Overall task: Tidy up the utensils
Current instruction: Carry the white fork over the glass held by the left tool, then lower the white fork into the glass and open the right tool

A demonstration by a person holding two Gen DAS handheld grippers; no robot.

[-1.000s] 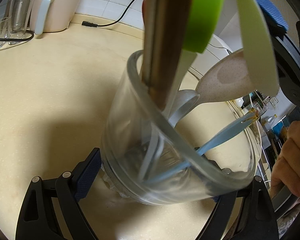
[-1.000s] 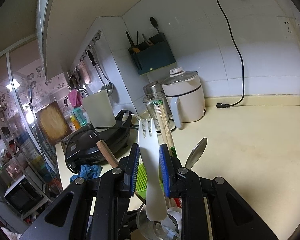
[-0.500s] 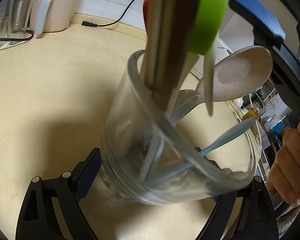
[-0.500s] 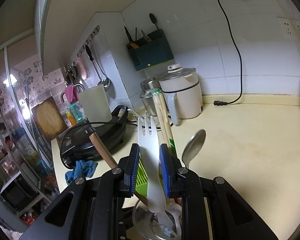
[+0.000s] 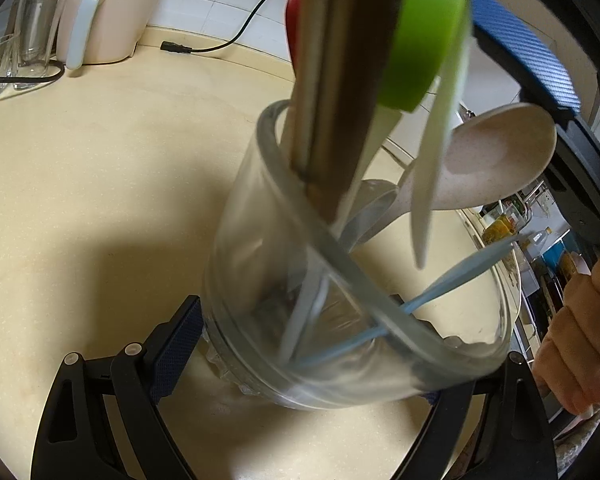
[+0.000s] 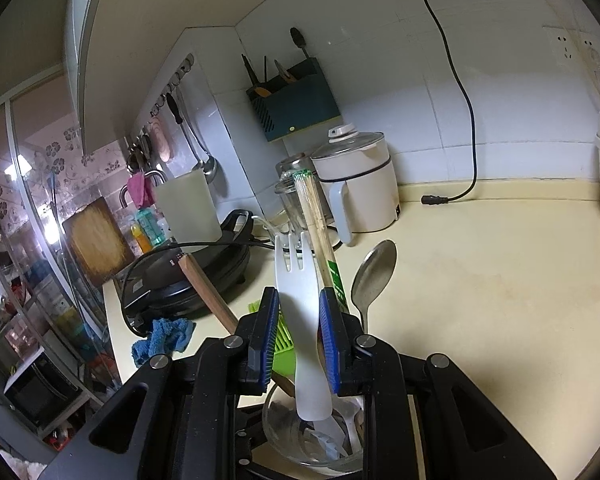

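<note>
Left gripper (image 5: 300, 344) clamped on the lower body of a clear glass jar (image 5: 339, 300), one blue pad on each side; jar stands on the cream countertop (image 5: 100, 200), away from its back edge. The jar holds a wooden-handled utensil (image 5: 351, 80), a green silicone piece (image 5: 423, 40), a speckled beige spoon (image 5: 499, 160) and a thin pale-blue utensil (image 5: 439, 284) leaning out toward the right. Right gripper (image 6: 299, 316) closed on a white plastic fork (image 6: 300, 300), pads pressing the handle at its wide part, tines up, handle end hanging just over the jar mouth, apart from the glass as far as the blur allows. A hand (image 5: 579, 340) shows at the right edge of the left wrist view, wrapped on the right gripper's grip. By the back wall: a white electric pot (image 6: 359, 188) and a loose black power cord (image 6: 459, 120). A black griddle (image 6: 188, 276) and blue cloth (image 6: 164, 340) sit toward the counter's left end.
</note>
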